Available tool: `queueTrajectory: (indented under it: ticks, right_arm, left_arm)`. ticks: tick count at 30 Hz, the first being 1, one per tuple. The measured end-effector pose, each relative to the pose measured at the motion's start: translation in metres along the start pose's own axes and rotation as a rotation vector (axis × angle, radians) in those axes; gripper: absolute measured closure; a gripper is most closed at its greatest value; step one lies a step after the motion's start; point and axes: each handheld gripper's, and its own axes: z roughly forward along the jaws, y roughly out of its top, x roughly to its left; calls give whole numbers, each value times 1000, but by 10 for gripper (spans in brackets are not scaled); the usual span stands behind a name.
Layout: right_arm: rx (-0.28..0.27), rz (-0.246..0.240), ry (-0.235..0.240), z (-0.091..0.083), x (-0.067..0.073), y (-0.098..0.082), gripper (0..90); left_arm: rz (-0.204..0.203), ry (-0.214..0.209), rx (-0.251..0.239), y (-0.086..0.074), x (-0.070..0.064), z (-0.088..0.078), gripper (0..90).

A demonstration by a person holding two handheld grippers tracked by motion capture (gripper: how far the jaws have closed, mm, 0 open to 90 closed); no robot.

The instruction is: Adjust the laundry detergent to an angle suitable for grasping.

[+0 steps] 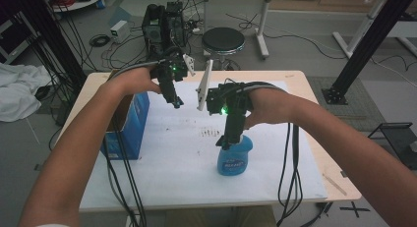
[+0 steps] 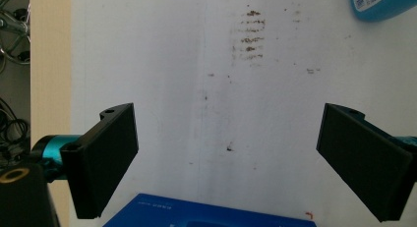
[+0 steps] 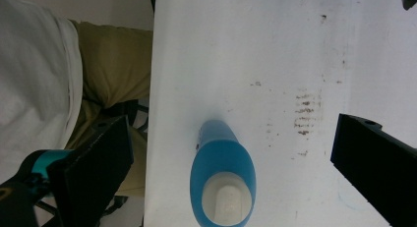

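A blue spray bottle [image 1: 235, 160] with a white neck and no spray head stands upright on a white sheet [image 1: 182, 158] at the table's middle right. My right gripper [image 1: 227, 141] hangs straight over it, pointing down. In the right gripper view the bottle [image 3: 223, 173] sits below and between the wide-open jaws of the right gripper [image 3: 236, 133], clear of both pads. My left gripper [image 1: 177, 103] hovers farther back and left. In the left gripper view it [image 2: 228, 114] is open over bare sheet, with the bottle's base [image 2: 381, 3] at the top right corner.
A blue cardboard box [image 1: 125, 124] stands at the sheet's left edge, under my left forearm, and its top [image 2: 206, 214] is below the left jaws. Brown smudges [image 1: 210, 132] mark the sheet's middle. Behind the table are a black stool [image 1: 223, 40] and cabled equipment [image 1: 164, 25].
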Motion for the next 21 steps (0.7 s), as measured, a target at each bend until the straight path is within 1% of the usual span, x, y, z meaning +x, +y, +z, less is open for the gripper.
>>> queueTrajectory:
  ticks: [6, 7, 9, 13, 14, 18, 19, 20, 21]
  right_arm:
    - [-6, -2, -1, -3, 2, -4, 12]
    - [-8, 4, -4, -3, 3, -4, 12]
    - [-10, -5, -5, -5, 3, -7, 12]
    - [-20, 11, -12, -8, 3, -10, 12]
    - [-15, 6, -11, -9, 3, -11, 12]
    - [-16, 10, -14, -10, 4, -14, 12]
    - [-6, 6, -12, -11, 4, -14, 12]
    - [-19, 15, -19, -10, 5, -15, 12]
    - [-18, 11, -16, -10, 5, -15, 12]
  left_arm:
    - [-3, 10, -11, 3, 0, -2, 86]
    - [3, 9, -1, 4, 0, -2, 86]
    - [1, 10, -9, 4, -1, -2, 86]
    - [8, 7, 0, 6, 0, -1, 86]
    - [10, 9, 1, 7, 0, -1, 85]
    - [9, 9, 1, 7, 0, 0, 85]
    - [9, 12, 2, 7, -1, -1, 85]
    - [6, 13, -1, 7, -1, -1, 85]
    - [7, 8, -1, 7, -1, -1, 86]
